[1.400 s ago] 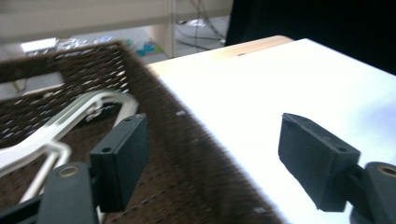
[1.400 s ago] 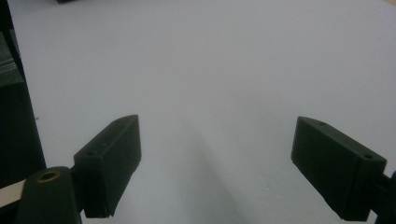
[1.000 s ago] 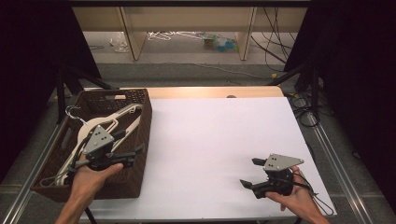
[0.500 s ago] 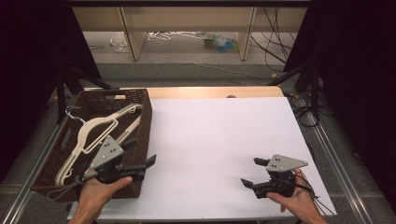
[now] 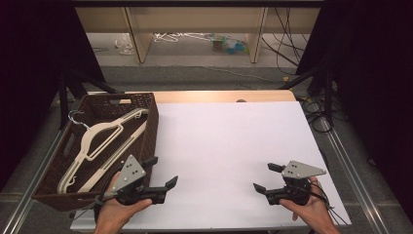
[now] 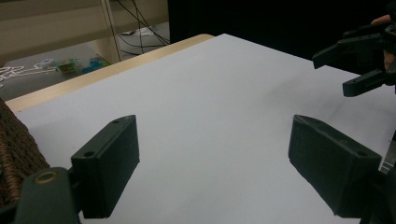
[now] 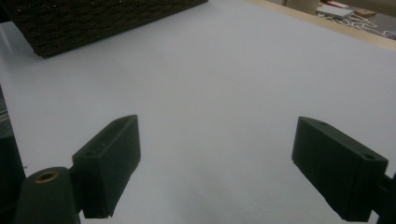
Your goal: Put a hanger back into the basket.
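We find the left tool [image 5: 160, 171] spread wide and empty beside the basket [image 5: 146, 105]. The right tool [image 5: 267, 177] is likewise released, holding nothing, over the white tabletop [image 5: 229, 136]. Pale hangers [image 5: 100, 141] lie in the basket. Dark curtains flank the room; floor clutter beyond is indistinct.

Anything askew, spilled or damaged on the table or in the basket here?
Nothing stands out. The cream hangers lie loosely crossed inside the brown wicker basket, none hanging over its rim. The basket sits at the table's left edge. The left gripper and right gripper hover open over the bare white tabletop, holding nothing.
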